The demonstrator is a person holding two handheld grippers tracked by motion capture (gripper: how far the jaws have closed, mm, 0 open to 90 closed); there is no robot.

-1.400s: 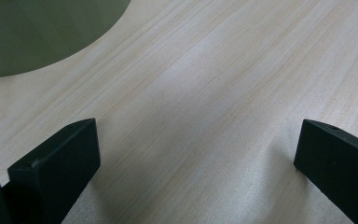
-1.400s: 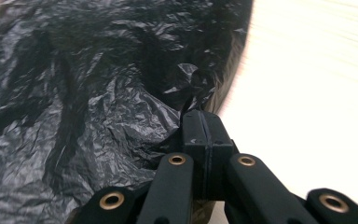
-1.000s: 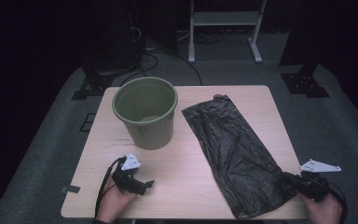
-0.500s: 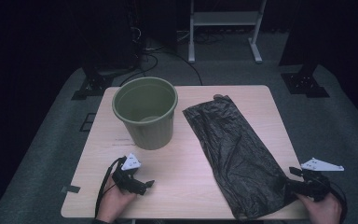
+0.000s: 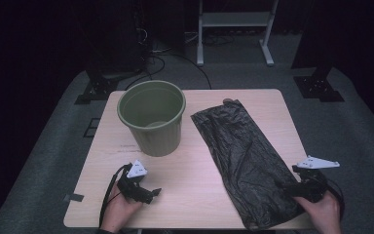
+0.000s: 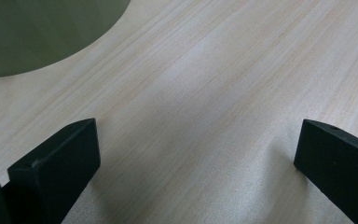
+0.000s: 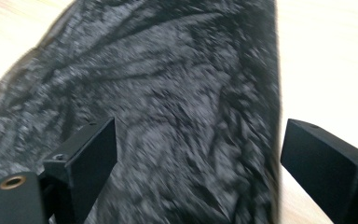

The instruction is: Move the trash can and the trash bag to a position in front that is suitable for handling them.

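Two grippers sit with jaws spread and empty: the left gripper on bare table near a green bin, the right gripper over the flat black plastic bag, likely light, limp, slippery, best pinched at its near edge.

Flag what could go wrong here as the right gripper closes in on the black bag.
The black bag lies flat and crinkled on the table, so the open right gripper may pinch one thin layer or slide off it. Its near end hangs at the table edge, so a tug could drag it off. The green bucket stands close beside the bag, while the left gripper rests open, steadying nothing.
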